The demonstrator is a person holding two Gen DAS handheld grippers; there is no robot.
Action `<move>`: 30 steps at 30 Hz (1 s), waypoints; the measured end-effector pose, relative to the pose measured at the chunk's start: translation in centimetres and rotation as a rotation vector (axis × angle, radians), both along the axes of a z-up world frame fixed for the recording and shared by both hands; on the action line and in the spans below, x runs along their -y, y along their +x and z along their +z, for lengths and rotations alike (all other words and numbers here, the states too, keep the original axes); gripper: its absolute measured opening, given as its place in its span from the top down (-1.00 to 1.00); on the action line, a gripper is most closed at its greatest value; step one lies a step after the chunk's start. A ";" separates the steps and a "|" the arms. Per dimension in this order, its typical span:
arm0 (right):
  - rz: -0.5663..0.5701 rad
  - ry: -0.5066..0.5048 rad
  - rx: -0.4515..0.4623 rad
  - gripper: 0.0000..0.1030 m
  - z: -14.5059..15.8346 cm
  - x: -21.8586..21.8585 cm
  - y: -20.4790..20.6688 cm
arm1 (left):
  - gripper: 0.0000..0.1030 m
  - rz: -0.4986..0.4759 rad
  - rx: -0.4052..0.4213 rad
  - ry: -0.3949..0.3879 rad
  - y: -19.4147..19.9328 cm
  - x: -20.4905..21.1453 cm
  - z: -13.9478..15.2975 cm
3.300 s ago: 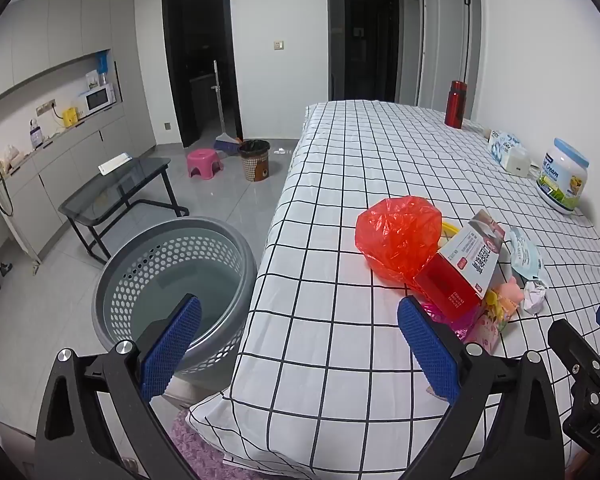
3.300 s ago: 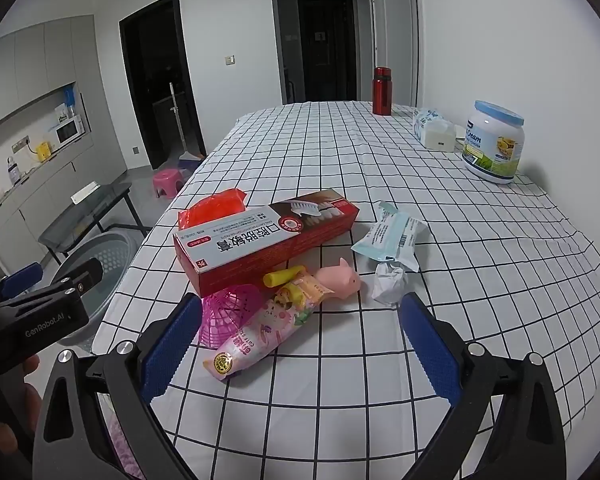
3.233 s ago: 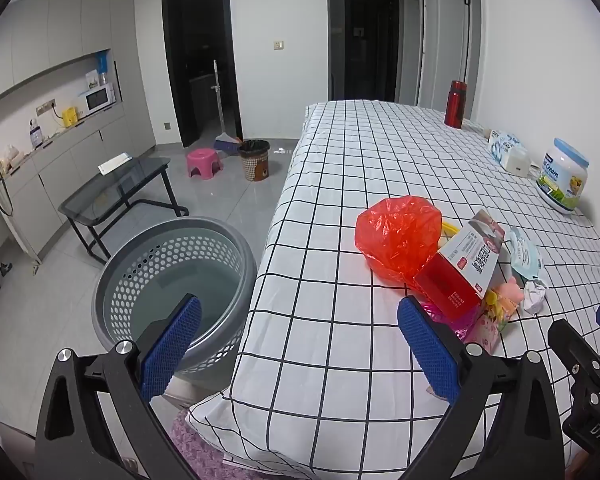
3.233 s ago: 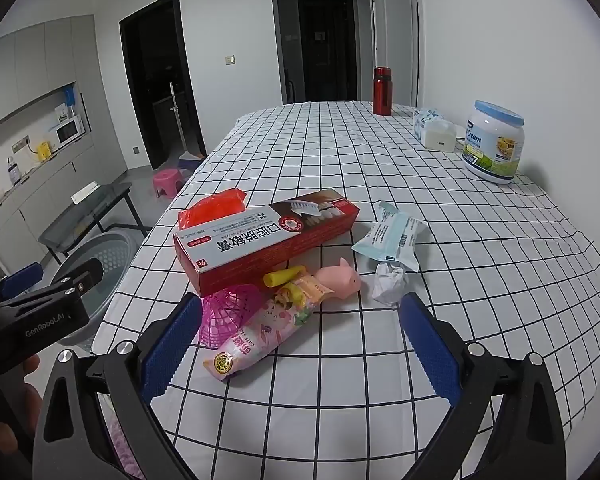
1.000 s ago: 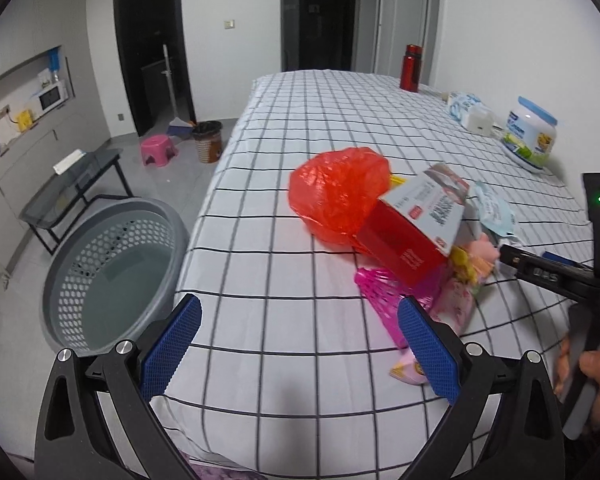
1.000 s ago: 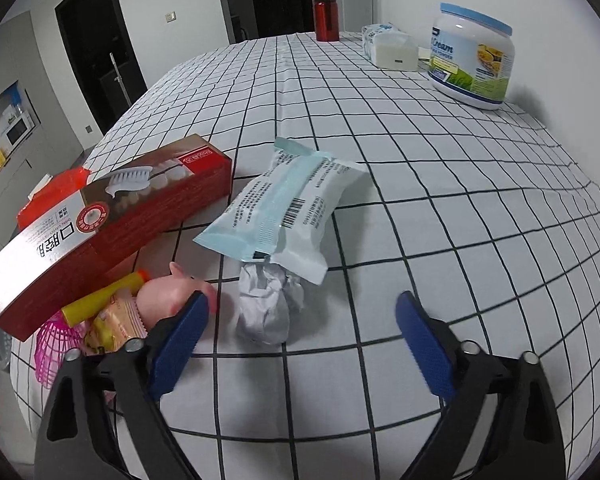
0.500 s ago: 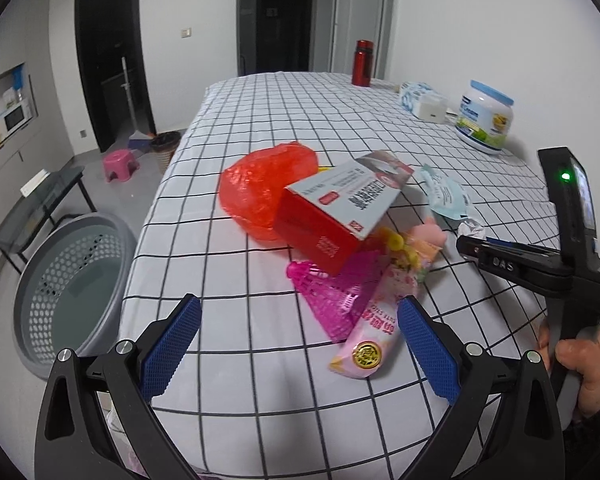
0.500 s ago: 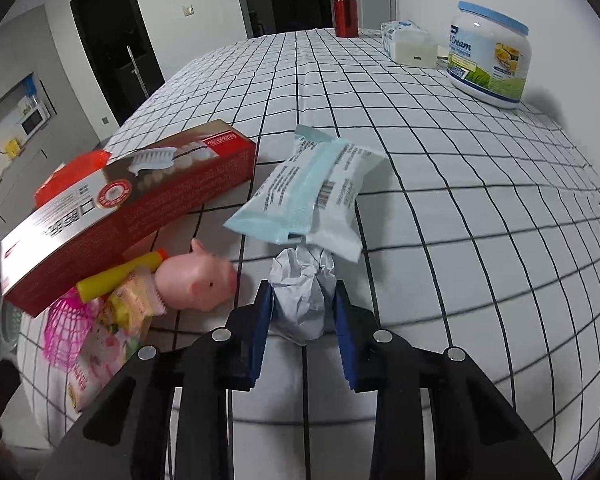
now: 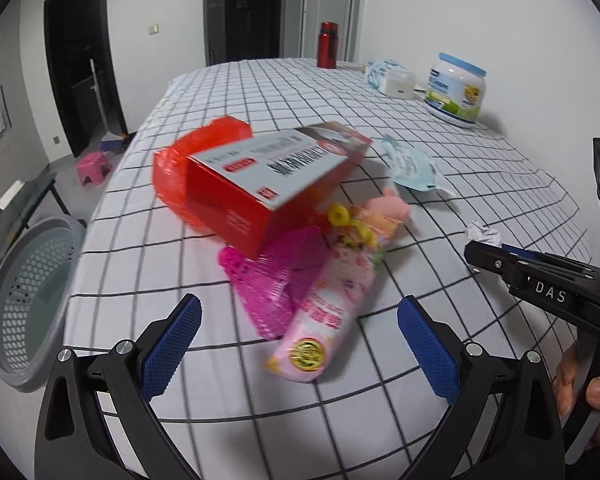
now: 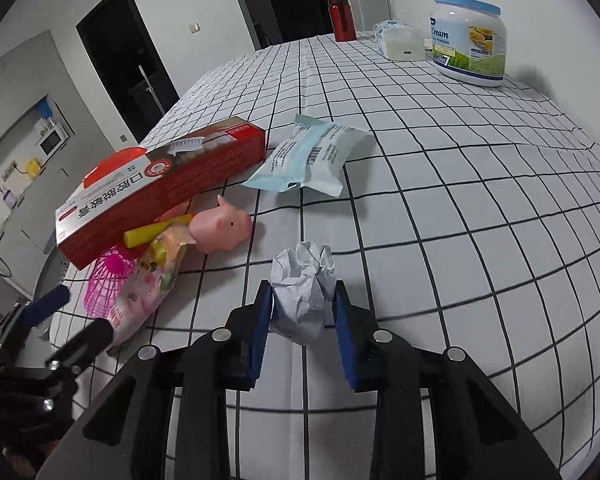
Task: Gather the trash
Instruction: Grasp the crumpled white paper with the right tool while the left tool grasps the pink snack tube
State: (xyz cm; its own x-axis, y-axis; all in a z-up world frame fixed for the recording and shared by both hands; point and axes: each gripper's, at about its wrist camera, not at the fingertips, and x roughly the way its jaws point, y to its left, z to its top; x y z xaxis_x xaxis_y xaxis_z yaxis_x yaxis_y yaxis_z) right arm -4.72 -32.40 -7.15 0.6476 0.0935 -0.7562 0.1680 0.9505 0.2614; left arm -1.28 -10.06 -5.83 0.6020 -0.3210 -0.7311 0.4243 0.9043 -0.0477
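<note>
My right gripper point(image 10: 303, 307) is shut on a crumpled white paper ball point(image 10: 302, 280) and holds it just above the checked tablecloth; the ball also shows in the left wrist view point(image 9: 483, 234). My left gripper point(image 9: 298, 334) is open and empty, hovering before a pink snack packet point(image 9: 331, 312) and a pink mesh piece point(image 9: 272, 280). Behind them lie a red toothpaste box point(image 9: 276, 176), a red plastic bag point(image 9: 180, 168), a pink pig toy point(image 10: 220, 226) and a light blue wrapper point(image 10: 311, 156).
A grey perforated basket point(image 9: 24, 300) stands on the floor left of the table. At the far right of the table stand a milk powder tub point(image 10: 469, 40), a tissue pack point(image 10: 399, 42) and a red flask point(image 10: 341, 6). The table's left edge drops off near the basket.
My right gripper closed on the paper ball and lifted it back from the blue wrapper. My left gripper swung right and closer to the pile, toward the pink packet.
</note>
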 end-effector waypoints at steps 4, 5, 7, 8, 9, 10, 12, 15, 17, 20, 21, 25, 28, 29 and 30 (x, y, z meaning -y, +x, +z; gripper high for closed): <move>0.010 0.017 0.015 0.42 0.2 -0.1 -0.5 | -0.88 -0.001 -0.031 0.000 0.3 0.6 -0.8; 0.013 0.019 0.018 0.42 0.2 -0.1 -0.6 | -0.87 -0.001 -0.037 -0.001 0.3 0.7 -0.9; 0.017 0.027 0.022 0.42 0.1 -0.1 -0.7 | -0.87 -0.003 -0.049 0.006 0.4 1.0 -1.3; 0.019 0.030 0.022 0.42 0.0 -0.1 -0.7 | -0.86 -0.006 -0.055 0.009 0.4 1.1 -1.4; 0.021 0.033 0.022 0.42 0.0 -0.1 -0.7 | -0.85 -0.007 -0.060 0.014 0.4 1.3 -1.6; 0.022 0.036 0.021 0.42 -0.1 -0.1 -0.7 | -0.84 -0.008 -0.063 0.019 0.4 1.5 -1.8; 0.025 0.043 0.019 0.42 -0.4 0.0 -0.8 | -0.74 -0.016 -0.076 0.029 0.4 2.0 -2.2; 0.024 0.048 0.020 0.42 -0.4 0.1 -0.8 | -0.52 -0.028 -0.091 0.041 0.3 2.5 -2.6; 0.021 0.049 0.024 0.42 -0.4 0.3 -0.8 | -0.38 -0.032 -0.083 0.053 0.2 2.7 -2.6; 0.017 0.051 0.025 0.42 -0.4 0.4 -1.0 | -0.13 -0.048 -0.075 0.058 -0.1 3.1 -2.5; 0.015 0.051 0.026 0.42 -0.4 0.5 -1.0 | -0.03 -0.053 -0.074 0.058 -0.1 3.1 -2.5; 0.013 0.050 0.029 0.42 -0.3 0.3 -1.4 | 0.49 -0.082 -0.073 0.055 -0.5 3.3 -2.3; 0.014 0.047 0.035 0.42 -0.1 0.1 -1.7 | 0.57 -0.100 -0.060 0.059 -1.1 3.5 -2.1; 0.013 0.044 0.036 0.42 0.0 0.0 -1.8 | 0.58 -0.104 -0.050 0.060 -1.3 3.5 -1.9; 0.011 0.041 0.038 0.42 0.2 0.0 -1.9 | 0.59 -0.109 -0.032 0.060 -1.5 3.5 -1.5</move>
State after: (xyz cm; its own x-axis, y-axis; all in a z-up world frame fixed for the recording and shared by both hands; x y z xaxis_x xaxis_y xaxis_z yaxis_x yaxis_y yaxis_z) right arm -6.62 -32.37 -7.00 0.6744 0.1312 -0.7266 0.1468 0.9406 0.3060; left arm -2.82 -13.52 -7.32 0.5422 -0.3384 -0.7691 0.5193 0.8545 -0.0100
